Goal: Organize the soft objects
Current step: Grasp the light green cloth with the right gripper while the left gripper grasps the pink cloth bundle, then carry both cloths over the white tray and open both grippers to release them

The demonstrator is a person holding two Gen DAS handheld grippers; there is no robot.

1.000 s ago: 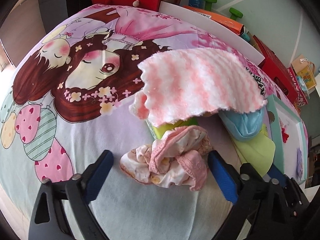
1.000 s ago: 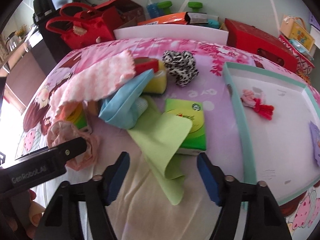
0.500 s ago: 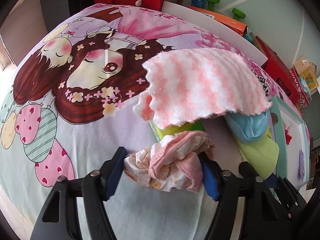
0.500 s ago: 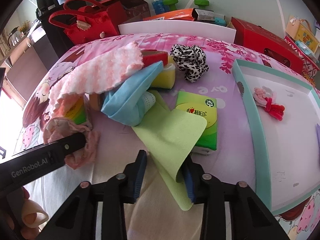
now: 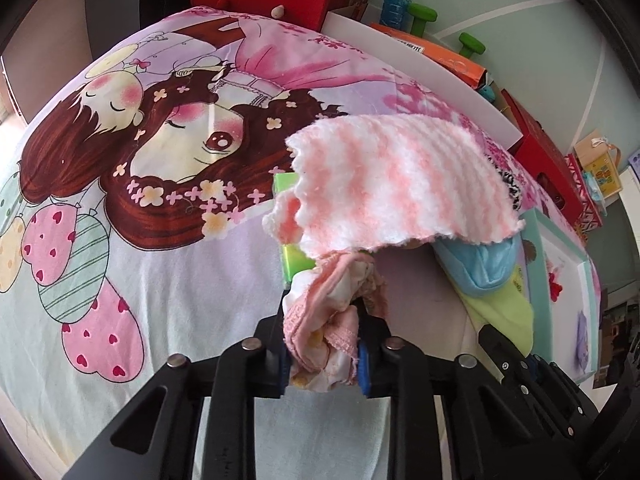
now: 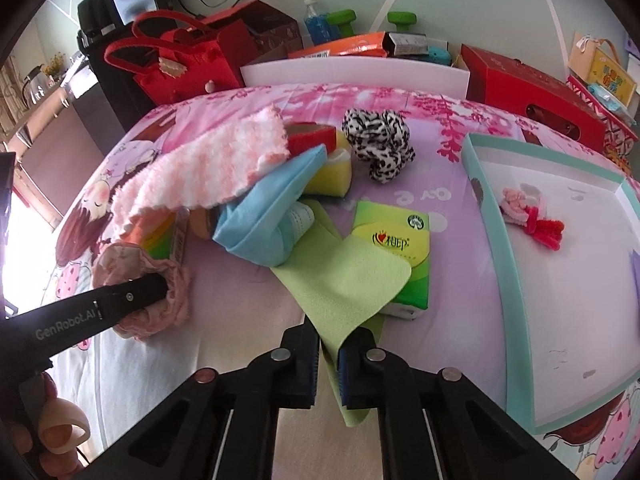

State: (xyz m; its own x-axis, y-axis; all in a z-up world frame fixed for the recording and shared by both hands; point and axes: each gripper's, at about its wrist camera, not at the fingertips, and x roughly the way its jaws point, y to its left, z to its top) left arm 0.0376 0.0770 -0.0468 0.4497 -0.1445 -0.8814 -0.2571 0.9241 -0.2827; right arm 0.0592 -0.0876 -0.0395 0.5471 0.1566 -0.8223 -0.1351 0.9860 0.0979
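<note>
Looking through the left wrist camera first, we've got the left gripper (image 5: 323,344) pinched tight on a crumpled pink scrunchie-like cloth (image 5: 334,316). It's bunched up with no clear long axis, and it bulges up and away from us between the blue pads (image 5: 363,372). It sits near the middle of the cartoon-print bedsheet (image 5: 120,200), right below the pink-and-white striped fuzzy cloth (image 5: 400,184), which drapes over a green packet (image 5: 298,256). To the right we see a light blue cloth (image 5: 476,264) and a bit of the green cloth (image 5: 508,312).

Over on the right wrist camera, the right gripper (image 6: 329,364) is squeezed nearly together on the green cloth (image 6: 348,280). That one's a long strip: it runs from the near end hanging below the fingers (image 6: 310,364) up and away, its far part lying over the corner of a green tissue pack (image 6: 396,252). The light blue cloth (image 6: 268,216) lies just left of it, a zebra-print scrunchie (image 6: 380,144) farther back, and a teal-rimmed tray (image 6: 492,224) to the right holds a small pink-and-red piece (image 6: 528,216). On the left we can see the left gripper's arm (image 6: 100,308) against the pink cloth (image 6: 160,292).
</note>
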